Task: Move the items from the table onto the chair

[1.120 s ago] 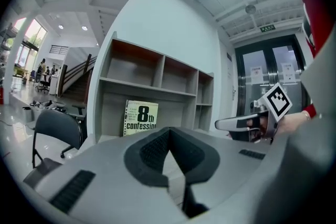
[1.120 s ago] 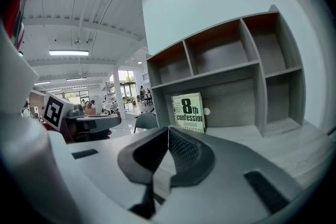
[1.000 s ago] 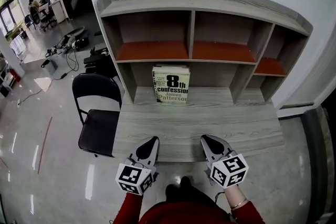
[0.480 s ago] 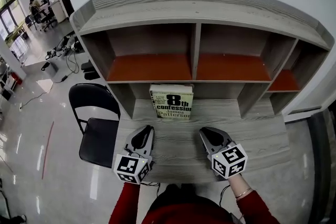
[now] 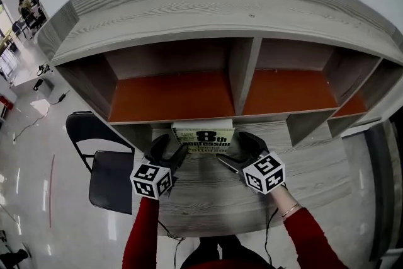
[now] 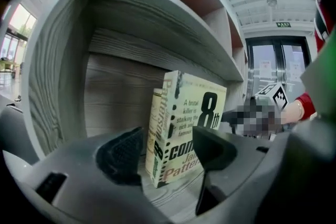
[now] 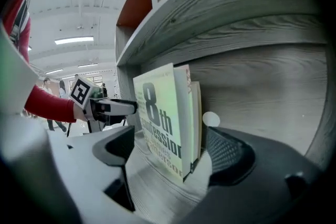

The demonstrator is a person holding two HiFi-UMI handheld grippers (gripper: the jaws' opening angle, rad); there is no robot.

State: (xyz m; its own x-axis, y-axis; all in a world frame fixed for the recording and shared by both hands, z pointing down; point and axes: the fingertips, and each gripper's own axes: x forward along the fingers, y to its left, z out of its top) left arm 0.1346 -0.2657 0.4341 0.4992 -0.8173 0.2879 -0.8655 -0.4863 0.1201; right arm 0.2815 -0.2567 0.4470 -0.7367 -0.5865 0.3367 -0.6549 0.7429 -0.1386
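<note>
Head view shows us the book (image 5: pixel 203 138) standing upright at the back of the table (image 5: pixel 208 201), below the shelf (image 5: pixel 170 97). We hold the left gripper (image 5: pixel 169 153) and the right gripper (image 5: pixel 239 153) at its two sides. Both pairs of jaws are opening, each around one book edge, pads not pressing. The chair (image 5: pixel 110 176) stands left of the table.

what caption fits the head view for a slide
left claw and right claw opening, edges of the upright book between their jaws
</note>
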